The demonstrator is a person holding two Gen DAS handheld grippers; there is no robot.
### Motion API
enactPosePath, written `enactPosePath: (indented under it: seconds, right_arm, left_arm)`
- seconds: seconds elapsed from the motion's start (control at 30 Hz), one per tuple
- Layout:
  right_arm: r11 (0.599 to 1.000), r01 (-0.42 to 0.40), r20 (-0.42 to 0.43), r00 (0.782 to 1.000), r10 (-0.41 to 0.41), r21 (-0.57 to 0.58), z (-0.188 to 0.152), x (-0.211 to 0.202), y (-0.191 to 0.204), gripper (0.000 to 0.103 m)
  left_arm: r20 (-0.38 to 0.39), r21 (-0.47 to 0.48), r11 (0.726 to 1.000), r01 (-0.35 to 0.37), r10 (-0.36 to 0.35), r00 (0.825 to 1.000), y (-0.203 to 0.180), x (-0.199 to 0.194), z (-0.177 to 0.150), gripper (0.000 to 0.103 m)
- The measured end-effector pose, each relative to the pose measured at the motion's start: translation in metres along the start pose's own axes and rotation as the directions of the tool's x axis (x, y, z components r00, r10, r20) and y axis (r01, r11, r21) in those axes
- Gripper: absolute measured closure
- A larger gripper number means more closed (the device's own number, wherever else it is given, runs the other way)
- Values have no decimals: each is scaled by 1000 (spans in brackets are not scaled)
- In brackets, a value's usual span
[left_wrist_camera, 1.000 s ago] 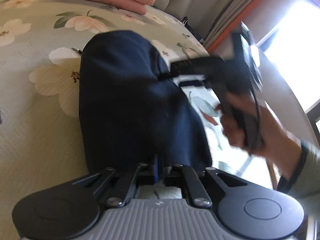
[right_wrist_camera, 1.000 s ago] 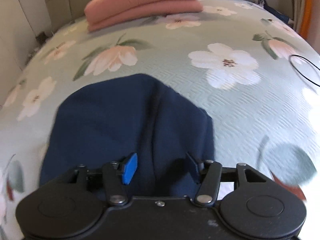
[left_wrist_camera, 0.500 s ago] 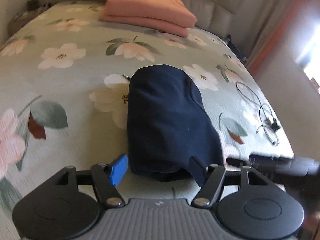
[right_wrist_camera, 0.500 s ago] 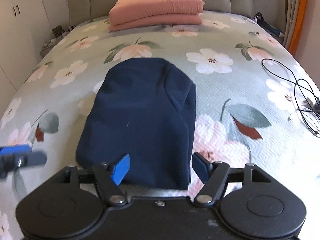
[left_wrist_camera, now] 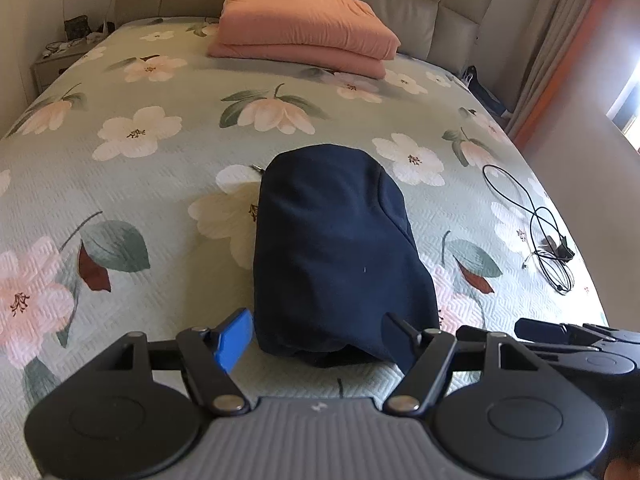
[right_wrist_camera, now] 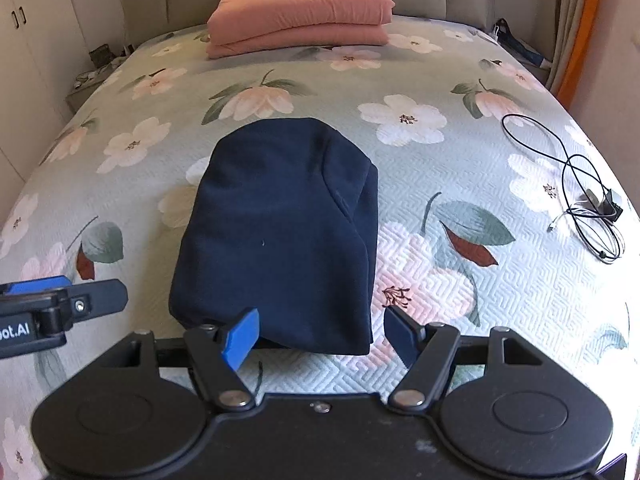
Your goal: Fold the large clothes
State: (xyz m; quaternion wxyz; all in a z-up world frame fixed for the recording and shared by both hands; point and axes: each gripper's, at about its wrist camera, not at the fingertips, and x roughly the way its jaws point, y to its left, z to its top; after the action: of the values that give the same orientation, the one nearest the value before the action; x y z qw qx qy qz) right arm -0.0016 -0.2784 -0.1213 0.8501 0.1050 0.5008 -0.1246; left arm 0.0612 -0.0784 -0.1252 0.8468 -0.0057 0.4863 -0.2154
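Observation:
A dark navy garment [left_wrist_camera: 332, 240] [right_wrist_camera: 280, 220] lies folded into a compact bundle on the floral bedspread [left_wrist_camera: 140, 184], its near edge just beyond both sets of fingers. My left gripper [left_wrist_camera: 316, 332] hovers above that edge with its jaws opening and nothing between them. My right gripper [right_wrist_camera: 320, 332] stands open over the same edge, also holding nothing. In the right wrist view the left gripper's fingers [right_wrist_camera: 96, 298] show at the left edge. The right gripper's fingers [left_wrist_camera: 560, 332] show low on the right of the left wrist view.
A folded pink quilt [left_wrist_camera: 304, 24] [right_wrist_camera: 300, 12] lies by the padded headboard. A black cable with a charger [left_wrist_camera: 540, 232] [right_wrist_camera: 588, 200] is coiled near the bed's right edge. A nightstand [left_wrist_camera: 52, 64] stands at the far left, and curtains hang at the right.
The left gripper let go of the garment's near edge and opened wide. Both grippers rose and drew back, so the whole folded garment and bed came into view.

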Motion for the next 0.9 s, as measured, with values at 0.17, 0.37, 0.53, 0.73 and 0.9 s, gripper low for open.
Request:
enactPosePath:
  seconds: [0.17,0.37,0.53,0.73,0.9]
  right_arm:
    - [1000,16,-22,1000,-16,1,-5,14,-6,20]
    - [999,-13,-37,999,15,30,-11,45,-22,20]
    - [987,-87,19,996,85,132,0,71,-59,20]
    - [916,-271,51,962,268,297,24,128,-96,19]
    - [854,-342,77,937,341,393,34,170,-109,17]
  left_arm:
    - [-10,22,1000,-19,20,1000,3,7,-2,30]
    - [-39,49,997,-62,64,997,18,31,4,30]
    - [-41,108,992,-70,75,996,28,56,23,30]
    - [-112,73,993,90,-81,990,40,108,54,30]
    - [-156,-22,978,206,-207,966,53,155,72,30]
